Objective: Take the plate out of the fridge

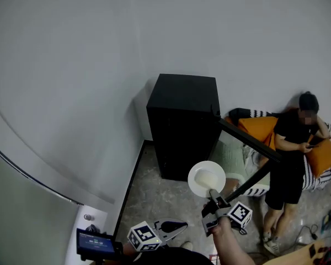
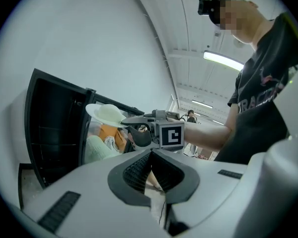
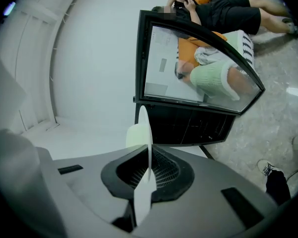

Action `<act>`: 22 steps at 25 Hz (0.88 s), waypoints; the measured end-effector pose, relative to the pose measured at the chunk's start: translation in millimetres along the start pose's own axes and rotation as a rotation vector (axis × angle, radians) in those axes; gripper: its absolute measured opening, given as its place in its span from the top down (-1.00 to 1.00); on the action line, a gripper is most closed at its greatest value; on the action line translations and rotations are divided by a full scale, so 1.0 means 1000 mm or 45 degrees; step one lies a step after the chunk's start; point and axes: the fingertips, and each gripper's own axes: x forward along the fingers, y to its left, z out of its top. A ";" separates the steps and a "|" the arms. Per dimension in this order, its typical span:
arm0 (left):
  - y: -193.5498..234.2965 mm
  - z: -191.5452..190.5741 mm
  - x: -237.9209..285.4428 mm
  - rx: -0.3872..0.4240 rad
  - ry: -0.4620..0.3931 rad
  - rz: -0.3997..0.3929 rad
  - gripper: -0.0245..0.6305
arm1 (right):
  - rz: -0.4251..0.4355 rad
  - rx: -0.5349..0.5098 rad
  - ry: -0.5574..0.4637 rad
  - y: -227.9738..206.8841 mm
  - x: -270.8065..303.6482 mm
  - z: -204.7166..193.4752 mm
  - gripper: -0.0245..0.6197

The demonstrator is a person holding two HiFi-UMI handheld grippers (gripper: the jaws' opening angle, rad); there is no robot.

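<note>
Out in front of the black box-shaped fridge (image 1: 182,123), clear of its open front, the round white plate (image 1: 206,179) hangs in the air above the speckled grey floor (image 1: 154,195). The right gripper (image 1: 212,195) has it by the near rim. In the right gripper view the plate (image 3: 148,148) stands edge-on in the slot between the two dark ribbed pads, which press on it from both sides; most of the disc reaches out past the jaw tips towards the fridge (image 3: 188,128). The fridge's black-framed glass door (image 3: 188,68) stands swung open, to the right of the cabinet in the head view, and the plate is nearer the person holding it than the door's free edge.

The left gripper (image 1: 179,224) is lower in the head view and further from the fridge than the plate, apart from it. Its jaws are closed against each other with nothing between them (image 2: 151,170). From its own view the plate (image 2: 107,114) shows beyond the jaw tips, just in front of the fridge (image 2: 54,133), with the right gripper (image 2: 139,125) reaching in under the rim.

Beside the fridge, past the door, a person in black clothes (image 1: 289,148) sits against the wall.
</note>
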 end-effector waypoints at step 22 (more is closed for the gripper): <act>0.038 0.007 -0.066 0.018 -0.055 0.086 0.91 | 0.106 -0.027 -0.184 0.137 0.167 0.032 0.87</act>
